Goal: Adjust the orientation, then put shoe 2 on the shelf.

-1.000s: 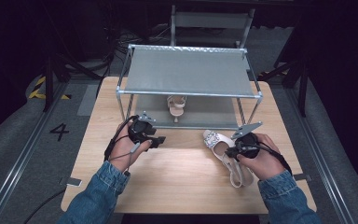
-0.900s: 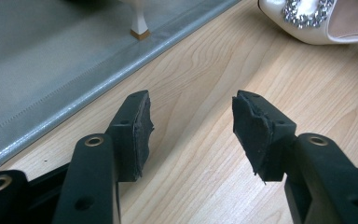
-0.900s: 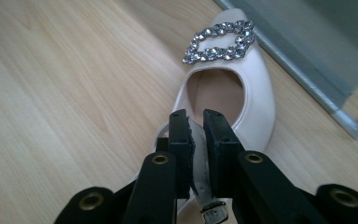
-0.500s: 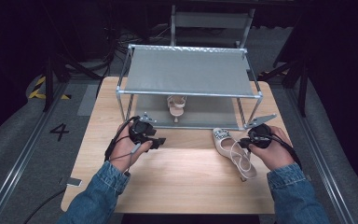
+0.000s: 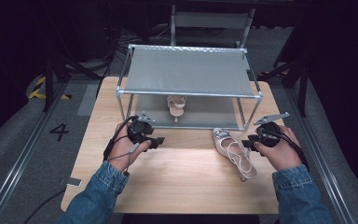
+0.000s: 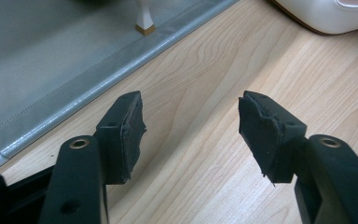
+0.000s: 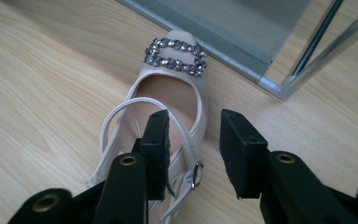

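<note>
Wooden table (image 5: pixel 177 182): both tongs open, right tongs (image 7: pixel 193 140), just opening, straddle shoe (image 7: pixel 168 107)'s rim.

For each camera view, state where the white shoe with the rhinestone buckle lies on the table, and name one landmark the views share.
High view: white shoe right of centre, beside the right gripper.
Left gripper view: its edge at the top right corner.
Right gripper view: centre, behind the jaws.
Shared landmark: the rack's grey lower shelf.

overhead view, two close tongs views
</note>
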A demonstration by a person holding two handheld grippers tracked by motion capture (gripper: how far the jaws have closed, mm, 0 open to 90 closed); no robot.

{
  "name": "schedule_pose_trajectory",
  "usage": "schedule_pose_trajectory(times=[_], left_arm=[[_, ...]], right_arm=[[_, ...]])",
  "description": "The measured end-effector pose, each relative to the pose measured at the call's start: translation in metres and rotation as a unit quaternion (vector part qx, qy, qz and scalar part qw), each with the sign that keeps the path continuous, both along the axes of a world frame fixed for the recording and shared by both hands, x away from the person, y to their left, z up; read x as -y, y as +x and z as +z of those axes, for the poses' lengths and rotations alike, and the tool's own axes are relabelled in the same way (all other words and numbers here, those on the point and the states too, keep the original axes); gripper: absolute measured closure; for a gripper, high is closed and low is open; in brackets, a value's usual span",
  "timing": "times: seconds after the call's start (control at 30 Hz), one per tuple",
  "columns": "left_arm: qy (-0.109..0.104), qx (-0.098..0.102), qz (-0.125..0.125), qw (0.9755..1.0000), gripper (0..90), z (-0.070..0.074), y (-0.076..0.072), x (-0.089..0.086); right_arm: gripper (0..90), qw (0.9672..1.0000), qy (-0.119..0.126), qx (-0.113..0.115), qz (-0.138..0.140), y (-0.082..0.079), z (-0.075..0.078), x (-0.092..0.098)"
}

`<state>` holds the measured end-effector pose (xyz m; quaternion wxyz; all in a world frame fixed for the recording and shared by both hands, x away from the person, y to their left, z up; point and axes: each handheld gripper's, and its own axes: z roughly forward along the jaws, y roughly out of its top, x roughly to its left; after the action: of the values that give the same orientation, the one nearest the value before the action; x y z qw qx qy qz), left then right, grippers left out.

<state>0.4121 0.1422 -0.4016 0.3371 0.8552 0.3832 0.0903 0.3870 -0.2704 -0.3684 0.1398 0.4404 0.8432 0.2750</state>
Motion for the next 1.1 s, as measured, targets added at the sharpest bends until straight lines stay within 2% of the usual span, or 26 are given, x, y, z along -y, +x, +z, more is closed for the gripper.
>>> schedule_pose_trajectory(times=[0.13, 0.2, 0.37, 0.57, 0.7, 0.8, 0.93, 1.1], left_arm=[[0.001, 0.002, 0.0, 1.0, 40.0, 0.0, 0.001, 0.0], [0.003, -0.001, -0.001, 1.0, 39.7, 0.0, 0.001, 0.0], [0.005, 0.009, -0.002, 0.9999, 38.3, 0.001, 0.001, 0.002], [0.002, 0.005, 0.003, 1.0, 37.9, 0.002, 0.001, -0.001], [0.003, 0.01, 0.001, 0.9999, 37.8, 0.002, 0.002, -0.002], [0.002, 0.01, -0.004, 0.9999, 37.9, 0.0, 0.004, -0.001], [0.008, 0.005, -0.009, 0.9999, 37.8, 0.0, 0.006, -0.001], [0.003, 0.003, -0.009, 1.0, 37.5, -0.001, 0.007, 0.001]], right_arm=[[61.5, 0.9997, 0.021, -0.014, -0.008, -0.007, 0.006, -0.003], [60.7, 0.9996, 0.023, -0.017, -0.007, -0.01, 0.007, -0.006], [56.5, 0.9996, 0.023, -0.016, 0.004, -0.016, 0.006, -0.02], [56.1, 0.9993, 0.018, -0.032, 0.012, -0.015, -0.004, -0.03], [53.8, 0.9989, 0.014, -0.04, 0.018, -0.013, -0.012, -0.037], [52.0, 0.9989, 0.003, -0.037, 0.029, -0.01, -0.021, -0.043], [52.4, 0.9985, -0.004, -0.046, 0.029, -0.006, -0.031, -0.047], [53.7, 0.9984, -0.012, -0.048, 0.026, -0.002, -0.04, -0.05]])
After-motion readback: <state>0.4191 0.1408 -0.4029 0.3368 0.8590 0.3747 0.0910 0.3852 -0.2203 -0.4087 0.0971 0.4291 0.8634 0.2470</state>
